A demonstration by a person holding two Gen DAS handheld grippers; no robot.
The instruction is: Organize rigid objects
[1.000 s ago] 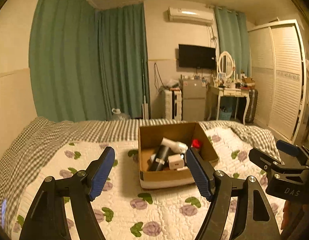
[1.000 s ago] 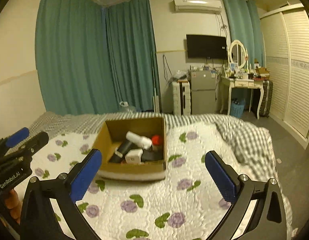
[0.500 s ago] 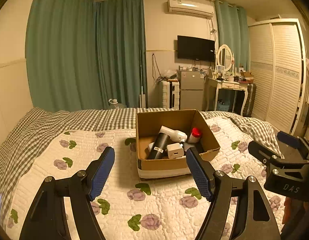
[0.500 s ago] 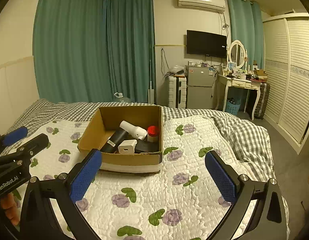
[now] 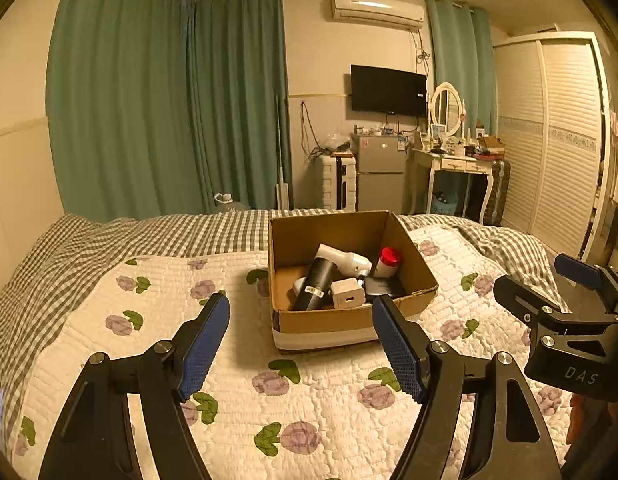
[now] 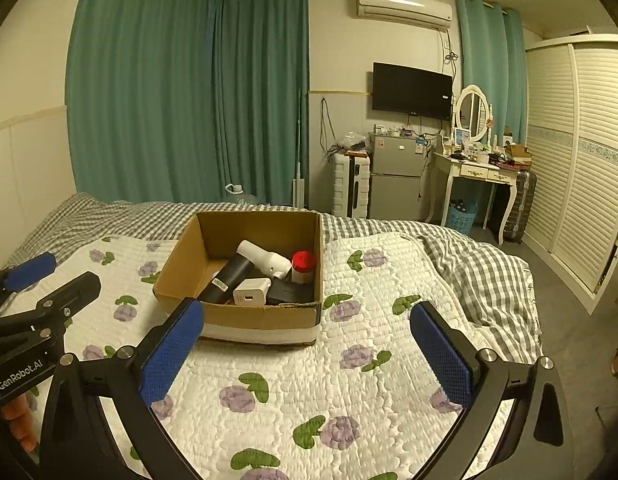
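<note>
An open cardboard box (image 5: 321, 320) (image 6: 261, 316) sits on the bed's floral quilt. In it lie a black cylinder (image 5: 319, 284) (image 6: 229, 280), a white bottle (image 5: 343, 258) (image 6: 265, 258), a white charger cube (image 5: 347, 293) (image 6: 251, 291), a red-capped jar (image 5: 389, 262) (image 6: 303, 266) and a flat black item (image 6: 289, 292). My left gripper (image 5: 301, 340) is open and empty, held just short of the box. My right gripper (image 6: 309, 352) is open and empty, in front of the box. Each gripper also shows at the edge of the other's view.
The floral quilt (image 6: 309, 392) lies over a grey checked blanket (image 6: 481, 272). Behind the bed stand green curtains (image 5: 169, 100), a white suitcase (image 6: 351, 190), a small fridge (image 6: 397, 176), a dressing table (image 6: 475, 172) and a louvred wardrobe (image 6: 581, 152).
Both grippers have risen and tilted up over the last second, so the box sits lower in view. Both stay open and empty. The box contents have not moved.
</note>
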